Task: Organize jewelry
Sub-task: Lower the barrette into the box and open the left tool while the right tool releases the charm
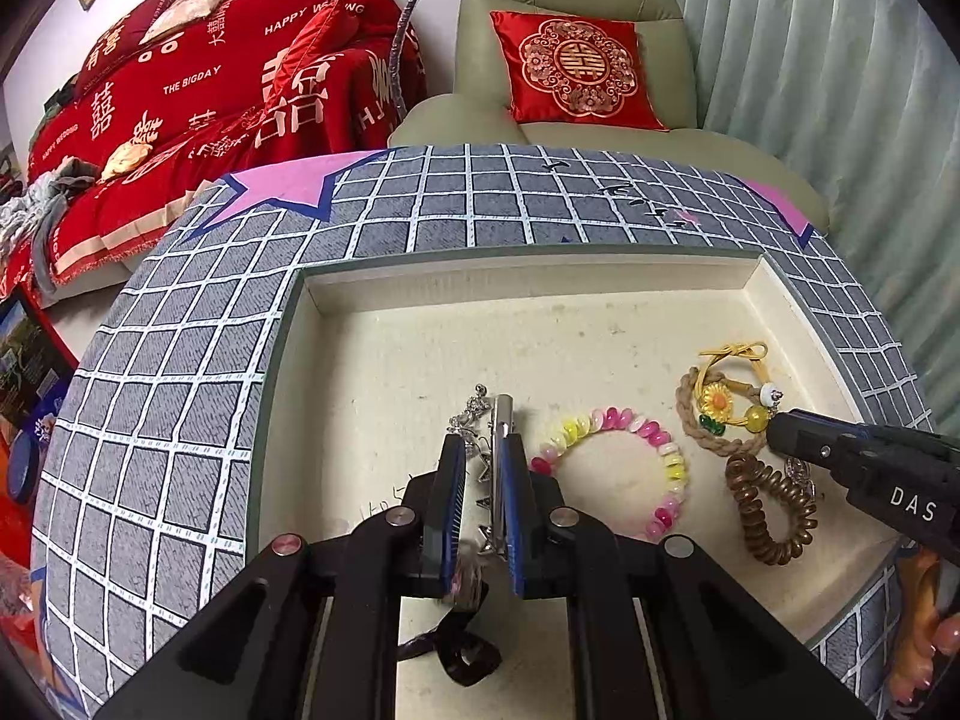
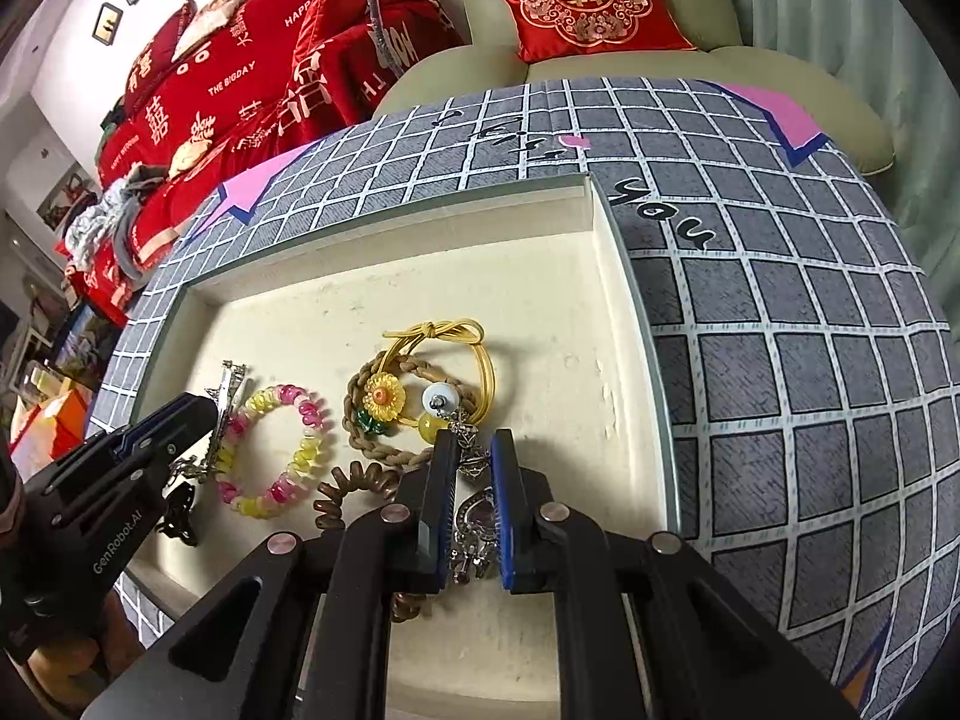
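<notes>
Holding a silver hair clip in the left gripper and a dangly silver brooch in the right gripper, both jaws clenched over the cream tray. I judge both light, stiff, snag-prone; grip their metal bodies.
</notes>
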`<action>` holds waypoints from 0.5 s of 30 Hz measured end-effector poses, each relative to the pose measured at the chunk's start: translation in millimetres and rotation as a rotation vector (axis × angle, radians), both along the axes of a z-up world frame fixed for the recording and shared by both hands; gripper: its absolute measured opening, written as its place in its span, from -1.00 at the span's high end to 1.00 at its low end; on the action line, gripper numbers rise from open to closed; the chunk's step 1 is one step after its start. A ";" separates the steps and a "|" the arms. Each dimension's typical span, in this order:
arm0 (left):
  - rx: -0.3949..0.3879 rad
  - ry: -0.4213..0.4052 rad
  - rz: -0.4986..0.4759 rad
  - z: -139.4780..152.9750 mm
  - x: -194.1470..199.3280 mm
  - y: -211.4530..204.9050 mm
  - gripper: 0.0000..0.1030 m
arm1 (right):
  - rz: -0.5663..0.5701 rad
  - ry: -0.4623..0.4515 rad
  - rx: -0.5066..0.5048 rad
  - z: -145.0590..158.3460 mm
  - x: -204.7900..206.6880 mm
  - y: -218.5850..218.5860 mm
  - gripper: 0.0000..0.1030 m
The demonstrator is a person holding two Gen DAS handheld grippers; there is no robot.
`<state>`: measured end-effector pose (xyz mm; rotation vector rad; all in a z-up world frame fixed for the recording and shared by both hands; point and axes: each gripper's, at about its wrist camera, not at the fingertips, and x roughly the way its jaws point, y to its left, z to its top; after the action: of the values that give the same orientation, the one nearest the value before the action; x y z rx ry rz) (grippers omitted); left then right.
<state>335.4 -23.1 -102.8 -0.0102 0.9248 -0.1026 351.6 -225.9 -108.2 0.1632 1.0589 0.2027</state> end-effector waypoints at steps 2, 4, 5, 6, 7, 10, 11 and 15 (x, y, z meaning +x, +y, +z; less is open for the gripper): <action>0.002 0.002 0.000 -0.7 0.0 -0.6 0.58 | 0.003 -0.002 -0.006 -0.1 -0.1 0.3 0.75; 0.010 0.000 0.001 -0.8 -0.3 -1.2 0.58 | 0.002 -0.001 -0.007 1.0 -0.2 0.2 0.75; 0.014 0.000 0.002 -0.5 -0.6 -1.7 0.58 | 0.001 0.001 -0.006 1.0 -0.1 -0.1 0.75; 0.016 -0.003 0.003 0.7 -1.0 -1.8 0.58 | 0.000 0.003 -0.005 1.0 -0.2 -0.2 0.74; 0.016 -0.007 0.003 2.0 -1.5 -1.5 0.58 | -0.002 0.005 -0.003 1.1 -0.2 0.1 0.74; 0.024 -0.025 -0.003 7.5 -4.9 -2.6 0.58 | -0.002 0.005 -0.003 2.2 -0.5 0.2 0.74; 0.027 -0.030 -0.006 9.3 -6.5 -3.0 0.58 | -0.002 0.004 0.001 2.8 -0.7 -0.2 0.73; 0.032 -0.031 -0.008 12.3 -9.1 -2.7 0.58 | -0.005 0.000 0.028 6.4 -3.2 -2.2 0.30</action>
<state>326.3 -25.8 -90.5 0.0246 0.8959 -0.0957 348.4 -228.1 -101.8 0.1914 1.0563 0.2128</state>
